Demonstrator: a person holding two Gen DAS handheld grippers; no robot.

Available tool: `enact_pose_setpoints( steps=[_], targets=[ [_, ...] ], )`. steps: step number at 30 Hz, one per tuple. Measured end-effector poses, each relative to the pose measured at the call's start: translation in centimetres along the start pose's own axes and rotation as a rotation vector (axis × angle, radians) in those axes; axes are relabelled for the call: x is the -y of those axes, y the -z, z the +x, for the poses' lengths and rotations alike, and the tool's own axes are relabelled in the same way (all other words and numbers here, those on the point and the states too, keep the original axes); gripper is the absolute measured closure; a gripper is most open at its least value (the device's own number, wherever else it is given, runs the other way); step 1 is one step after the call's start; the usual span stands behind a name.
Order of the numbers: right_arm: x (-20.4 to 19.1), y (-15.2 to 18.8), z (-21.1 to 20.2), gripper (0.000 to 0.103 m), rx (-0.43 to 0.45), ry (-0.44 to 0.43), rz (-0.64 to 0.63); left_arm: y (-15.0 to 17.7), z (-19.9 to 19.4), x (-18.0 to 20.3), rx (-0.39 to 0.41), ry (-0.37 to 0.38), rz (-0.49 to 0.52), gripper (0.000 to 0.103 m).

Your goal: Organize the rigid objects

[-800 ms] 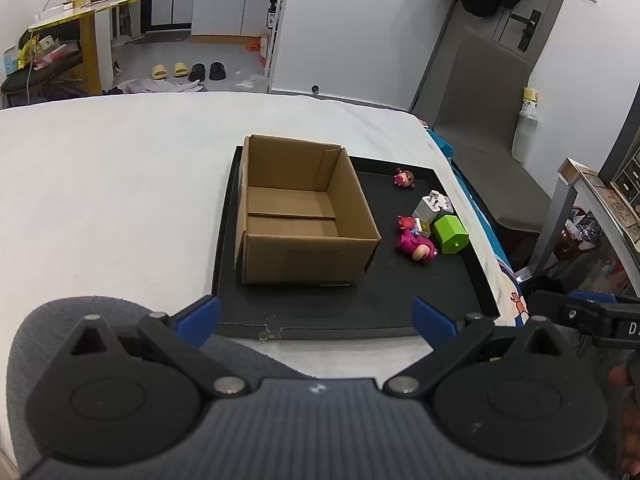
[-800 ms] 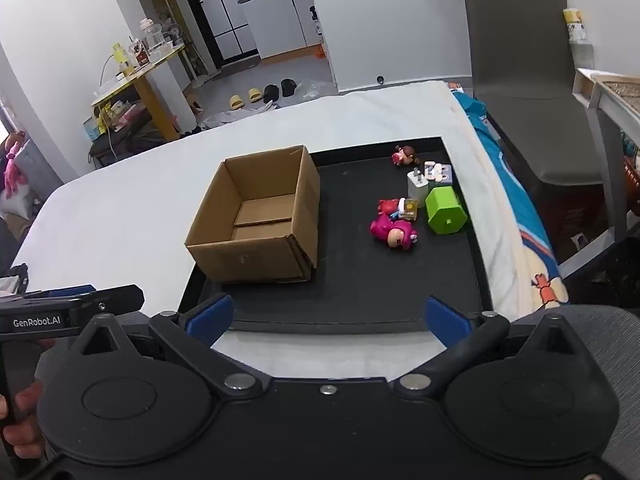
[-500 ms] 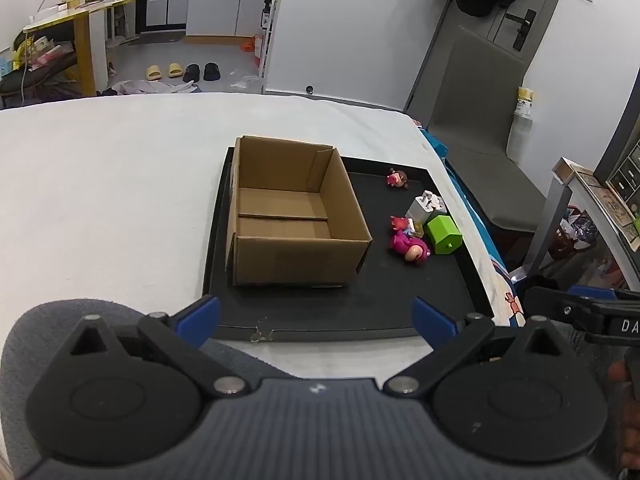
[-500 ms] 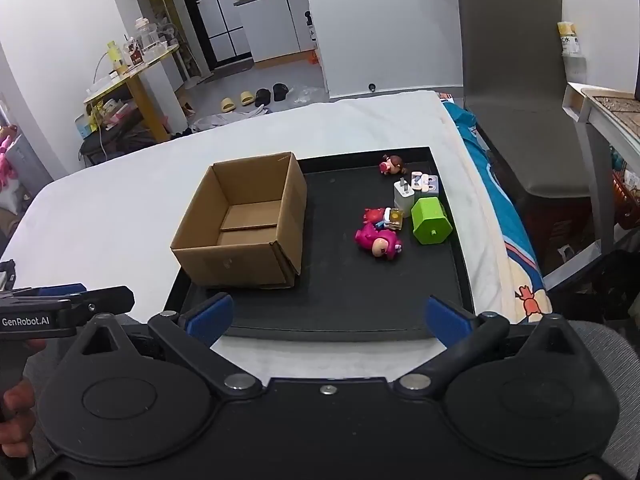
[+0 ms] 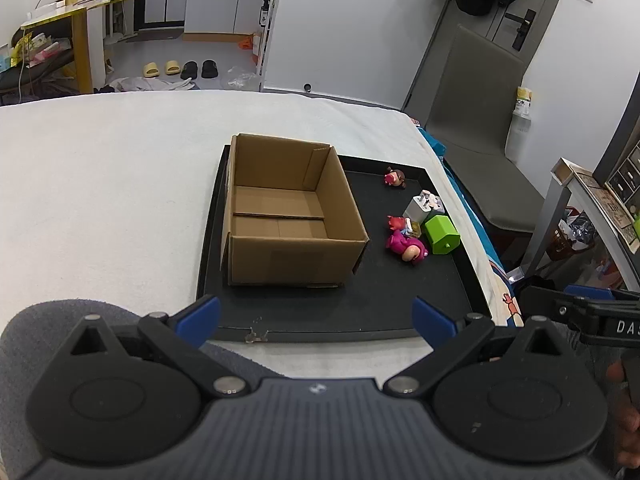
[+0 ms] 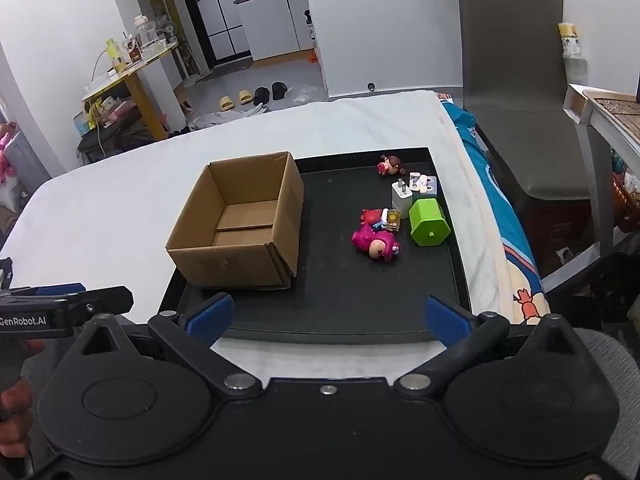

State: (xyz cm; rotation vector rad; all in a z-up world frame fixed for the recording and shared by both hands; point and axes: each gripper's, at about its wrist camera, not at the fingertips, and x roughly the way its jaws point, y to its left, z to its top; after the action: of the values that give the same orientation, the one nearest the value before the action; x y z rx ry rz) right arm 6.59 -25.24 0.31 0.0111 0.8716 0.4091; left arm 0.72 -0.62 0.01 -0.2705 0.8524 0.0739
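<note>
- Left wrist view: the left claw [image 5: 316, 316] is seen spread to its widest, with nothing between its blue pads [image 5: 200, 314]; it is held low over the near edge of the black tray [image 5: 400, 300], which lies on a white bed [image 5: 100, 184].
- Straight ahead of this claw, the open cardboard box [image 5: 288, 216] is found, empty as far as can be seen.
- The small toys are gathered ahead and to the right of it, beyond the box's right wall: a pink figure [image 5: 406, 245], a green block [image 5: 441, 234], a white plug [image 5: 418, 209] and a small brown figure [image 5: 395, 177] farther off.
- Right wrist view: the right claw [image 6: 326, 316] is likewise shown fully parted and holding nothing, poised over the tray's near rim [image 6: 340, 336].
- From this claw the pink figure [image 6: 376, 242] lies ahead and only slightly right, with the green block [image 6: 428, 222] just beside it and the box [image 6: 240, 224] ahead to the left.
- The pink figure's long axis is seen to run roughly across the claw's line of reach.
- The right claw is judged the nearer to the toys, so a first pick is better served from that side.
</note>
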Motion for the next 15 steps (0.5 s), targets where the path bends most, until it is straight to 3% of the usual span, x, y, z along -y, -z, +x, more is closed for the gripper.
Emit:
enact_pose_setpoints(
  steps=[15],
  targets=[
    [-0.1, -0.06, 0.09, 0.0, 0.002, 0.031, -0.006, -0.28, 0.03, -0.19, 0.002, -0.001, 0.003, 0.001]
  ],
)
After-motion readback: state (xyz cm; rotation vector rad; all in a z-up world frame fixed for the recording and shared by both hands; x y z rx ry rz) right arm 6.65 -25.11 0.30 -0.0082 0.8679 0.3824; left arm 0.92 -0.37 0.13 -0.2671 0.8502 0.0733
